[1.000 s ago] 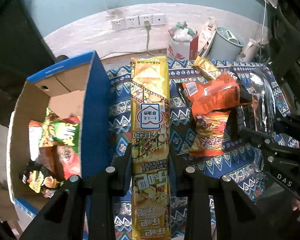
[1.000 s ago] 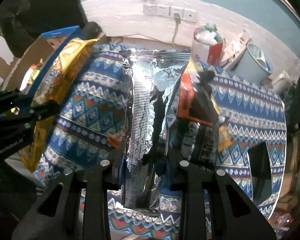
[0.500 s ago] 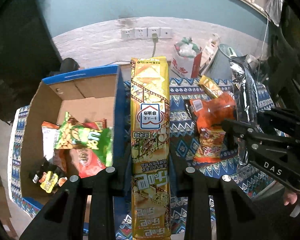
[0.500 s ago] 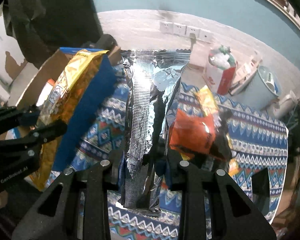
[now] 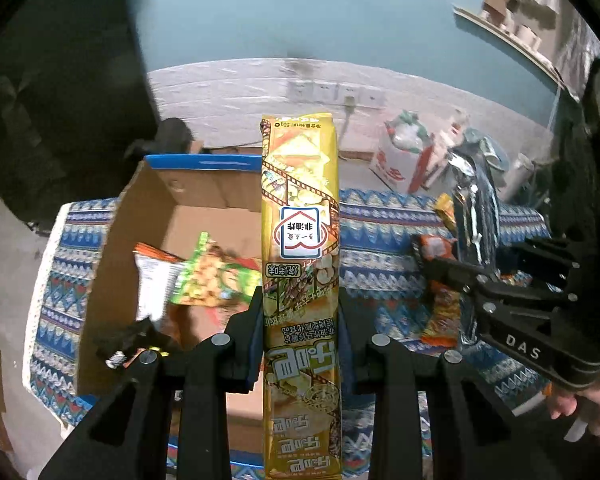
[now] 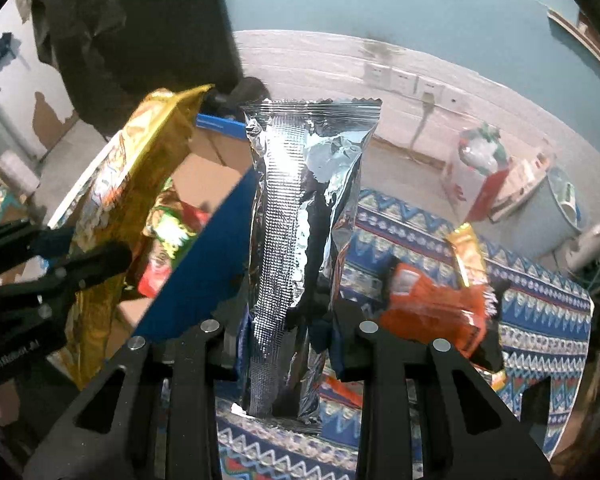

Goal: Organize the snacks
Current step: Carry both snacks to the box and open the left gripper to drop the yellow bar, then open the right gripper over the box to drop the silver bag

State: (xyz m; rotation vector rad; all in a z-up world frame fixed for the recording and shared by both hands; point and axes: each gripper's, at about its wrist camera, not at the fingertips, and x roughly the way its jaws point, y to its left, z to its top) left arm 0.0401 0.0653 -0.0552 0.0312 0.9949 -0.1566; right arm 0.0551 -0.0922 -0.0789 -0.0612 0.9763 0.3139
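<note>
My left gripper (image 5: 300, 312) is shut on a long yellow snack pack (image 5: 300, 220), held upright above the open cardboard box (image 5: 180, 208) with blue outer walls. A green bag (image 5: 216, 276) and other packs lie in the box. My right gripper (image 6: 288, 320) is shut on a silver foil pack (image 6: 300, 220), hanging just right of the box's blue wall (image 6: 204, 272). In the right wrist view, the left gripper (image 6: 60, 272) and its yellow snack pack (image 6: 140, 168) are over the box. Orange snack packs (image 6: 432, 308) lie on the patterned cloth (image 6: 540, 300).
A white and red bag (image 5: 404, 160) and a pale bin (image 6: 552, 208) stand at the back right by the wall. Wall sockets (image 5: 336, 92) with a plugged cable sit behind the table. A person's hand (image 5: 580, 412) holds the right gripper's handle.
Both grippers have risen and shifted left with their packs still held. The box has come further under the left gripper, and the orange packs have slid to the right of both views.
</note>
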